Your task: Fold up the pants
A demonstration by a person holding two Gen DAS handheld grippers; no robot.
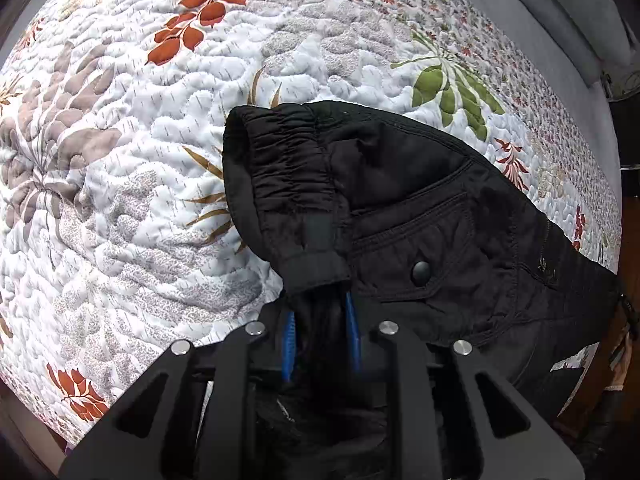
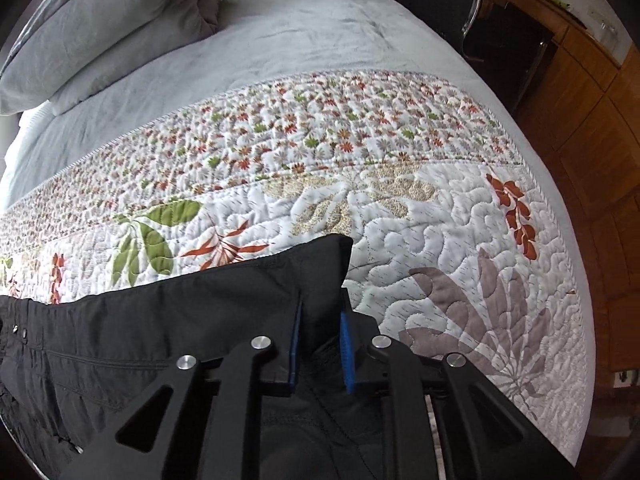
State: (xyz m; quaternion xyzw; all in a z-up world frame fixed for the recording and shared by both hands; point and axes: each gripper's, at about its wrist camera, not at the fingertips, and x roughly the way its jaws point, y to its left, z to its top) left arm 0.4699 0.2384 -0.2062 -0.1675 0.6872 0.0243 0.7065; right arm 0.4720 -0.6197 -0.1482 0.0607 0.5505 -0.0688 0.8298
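A bed under a white quilted bedspread (image 2: pixel 460 216) with leaf prints carries the black woven pants (image 1: pixel 420 200). The left tongs (image 1: pixel 320 320) are clamped on the elastic waistband, the right tongs (image 2: pixel 320 320) on a leg hem. Thin fabric could slip free if pulled taut. Grey pillows (image 2: pixel 120 28) lie well apart, blocking nothing

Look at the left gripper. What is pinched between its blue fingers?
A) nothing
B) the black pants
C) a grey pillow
B: the left gripper is shut on the black pants near the gathered waistband, above the leafy quilt.
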